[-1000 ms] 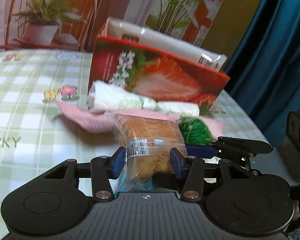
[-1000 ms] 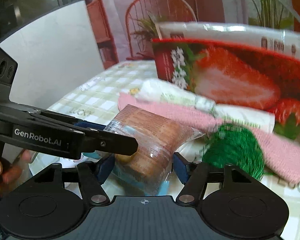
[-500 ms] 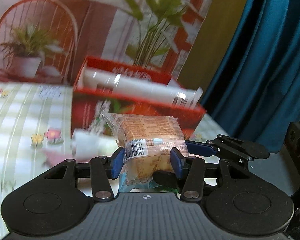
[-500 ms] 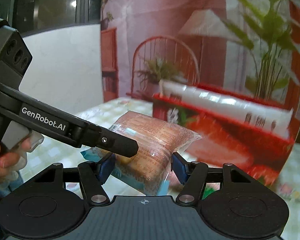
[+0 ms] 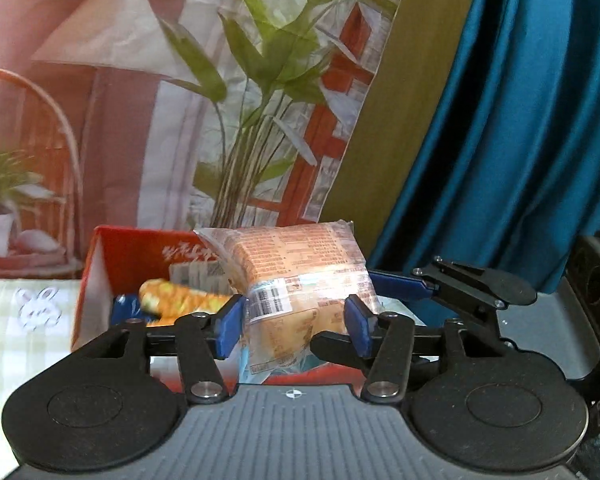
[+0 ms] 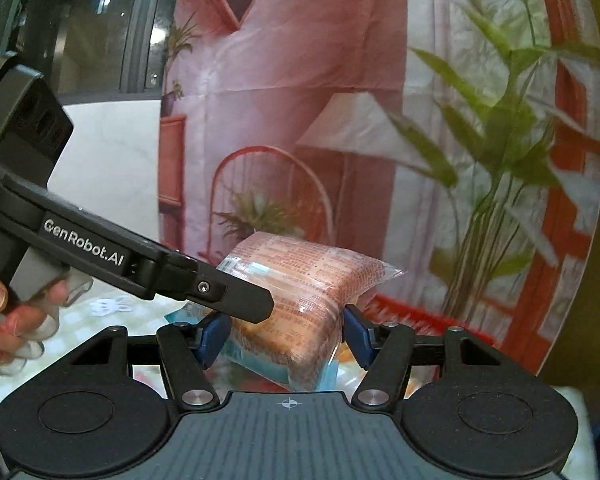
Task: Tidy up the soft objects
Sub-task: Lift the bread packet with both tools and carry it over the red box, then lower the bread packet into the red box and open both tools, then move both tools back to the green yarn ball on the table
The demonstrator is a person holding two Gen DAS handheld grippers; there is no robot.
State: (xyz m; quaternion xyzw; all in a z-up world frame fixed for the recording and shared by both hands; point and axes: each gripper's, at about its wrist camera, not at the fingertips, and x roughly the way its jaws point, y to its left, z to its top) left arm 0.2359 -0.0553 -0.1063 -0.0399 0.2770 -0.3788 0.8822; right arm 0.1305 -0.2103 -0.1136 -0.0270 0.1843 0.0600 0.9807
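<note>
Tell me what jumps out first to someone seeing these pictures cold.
A plastic-wrapped bread pack held aloft, pinched by the left tool and the right tool together. Just behind it sits an open red box holding other packets, before a leafy plant-print backdrop.

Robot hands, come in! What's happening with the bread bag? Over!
Left tool and right tool both shut on bread bag. Bag held up over the red box. Snack packs already inside. Nothing blocking.

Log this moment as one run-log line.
left hand-held gripper: shut on bread pack | right hand-held gripper: shut on bread pack | pack: held above red box | box: holds other packs
</note>
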